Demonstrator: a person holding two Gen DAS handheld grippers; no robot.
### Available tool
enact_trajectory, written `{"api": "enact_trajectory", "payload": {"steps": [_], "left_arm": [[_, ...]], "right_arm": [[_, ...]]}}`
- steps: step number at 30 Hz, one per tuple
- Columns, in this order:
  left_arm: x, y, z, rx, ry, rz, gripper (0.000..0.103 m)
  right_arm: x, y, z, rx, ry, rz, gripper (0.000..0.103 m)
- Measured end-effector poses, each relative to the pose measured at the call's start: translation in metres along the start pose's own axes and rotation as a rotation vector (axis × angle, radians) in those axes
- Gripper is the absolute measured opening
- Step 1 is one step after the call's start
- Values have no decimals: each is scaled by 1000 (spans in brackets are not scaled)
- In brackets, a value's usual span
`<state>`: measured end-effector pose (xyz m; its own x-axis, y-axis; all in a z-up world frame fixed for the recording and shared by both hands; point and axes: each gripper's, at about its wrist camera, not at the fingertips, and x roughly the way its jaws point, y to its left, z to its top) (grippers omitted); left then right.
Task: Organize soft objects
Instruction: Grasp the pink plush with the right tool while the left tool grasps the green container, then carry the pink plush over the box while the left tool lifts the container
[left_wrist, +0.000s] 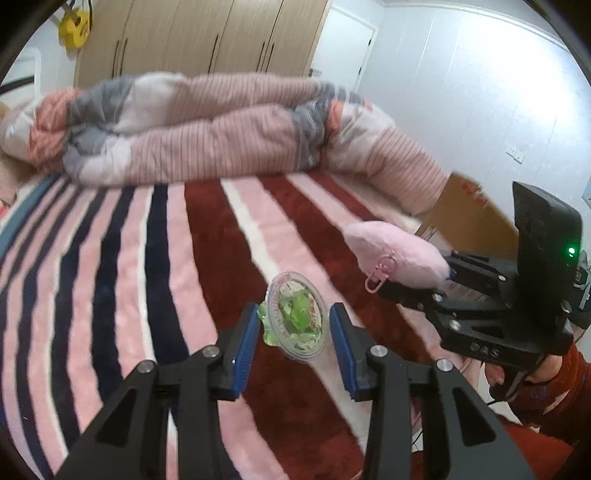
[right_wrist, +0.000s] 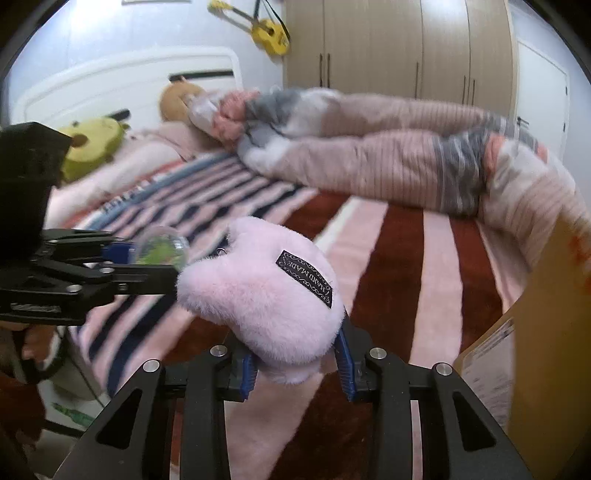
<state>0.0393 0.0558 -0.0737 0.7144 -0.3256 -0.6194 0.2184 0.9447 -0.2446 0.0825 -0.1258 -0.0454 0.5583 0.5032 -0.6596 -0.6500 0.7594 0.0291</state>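
Above the striped bed blanket (left_wrist: 110, 266), the left gripper (left_wrist: 293, 325) has its fingers clamped on a clear capsule holding a green toy (left_wrist: 297, 317), while the right gripper (right_wrist: 295, 354) squeezes a pink plush toy (right_wrist: 266, 299) beside a cardboard box (right_wrist: 546, 332).

A rolled quilt (left_wrist: 207, 125) lies on the bed (left_wrist: 110, 277), wardrobe (left_wrist: 192, 33) behind; a box (right_wrist: 546, 332), seemingly, stands right.
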Motion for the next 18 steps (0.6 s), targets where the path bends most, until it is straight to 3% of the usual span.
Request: {"api": "enact_trajectory", "payload": {"steps": [6,8,9,13,15,17,18], "left_arm": [[-37,-40,35,59,-78,-9,35],[-45,-59,48,84,-101,-29,25],[-48,-70,56,100,-107,-46,25],[-48,-115,85,159,-142,-104,23],[-42,-135,96,181,-143,-124,11],[-30,-154,105,208,-140,-154,10],[-19,-161,106,221,-119,-132,11]], "right_arm": [[-64,-11,26,9,-90,9,31],[-90,-22,32,17,-126,-5,31],[-99,-27,33,21,-139,-13,31],[-140,-59,32,61,-186,-56,31],[-153,-77,28,81,-191,-88,31],[-161,-94,21,102,-191,-123,31],[-161,-103,16,121,-175,-126,31]]}}
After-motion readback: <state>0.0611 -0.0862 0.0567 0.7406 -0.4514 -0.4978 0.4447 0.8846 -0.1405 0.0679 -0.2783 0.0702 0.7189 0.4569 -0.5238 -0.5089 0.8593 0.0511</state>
